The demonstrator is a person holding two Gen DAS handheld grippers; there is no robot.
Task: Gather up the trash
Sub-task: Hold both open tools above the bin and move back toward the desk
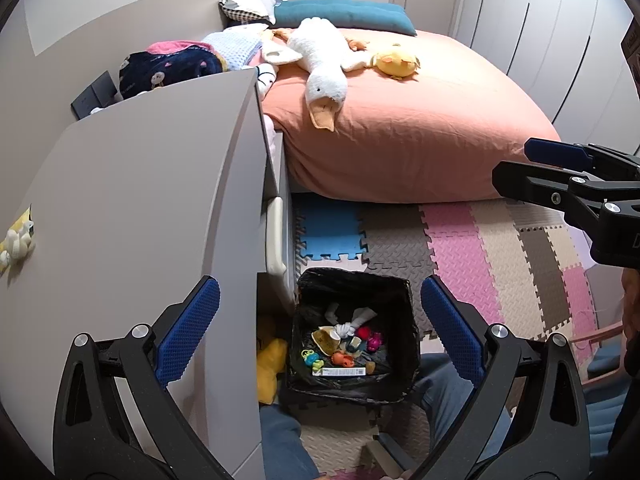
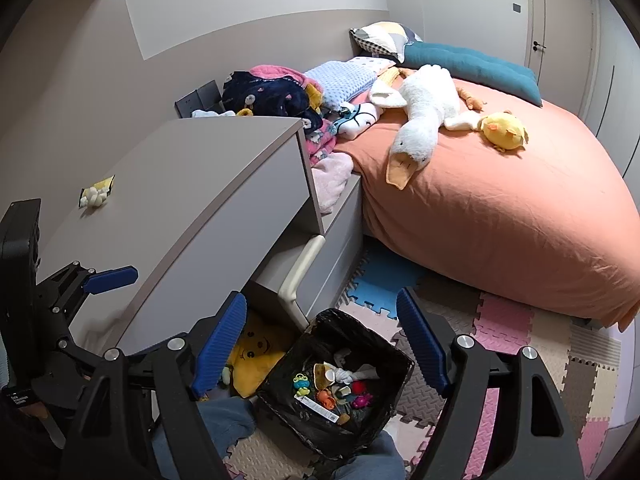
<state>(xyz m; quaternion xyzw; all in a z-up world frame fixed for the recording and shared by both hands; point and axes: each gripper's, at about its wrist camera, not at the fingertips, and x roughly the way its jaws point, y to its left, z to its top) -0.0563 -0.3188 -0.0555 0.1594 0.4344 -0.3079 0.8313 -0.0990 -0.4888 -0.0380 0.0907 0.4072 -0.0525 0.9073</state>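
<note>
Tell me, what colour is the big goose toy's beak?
The goose toy has a yellow-orange beak, clearest in the right wrist view.

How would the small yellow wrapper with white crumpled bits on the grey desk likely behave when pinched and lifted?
The small yellow wrapper looks thin and crumpled, so probably light and floppy. Its white bits seem loose and may drop off. Lying flat on the grey desk, it might slide before the fingers catch it.

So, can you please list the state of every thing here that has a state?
left gripper: open, empty
right gripper: open, empty
trash bin: lined with black bag, partly filled
wrapper: lying on desk
door: closed
plush goose: lying on bed
</note>
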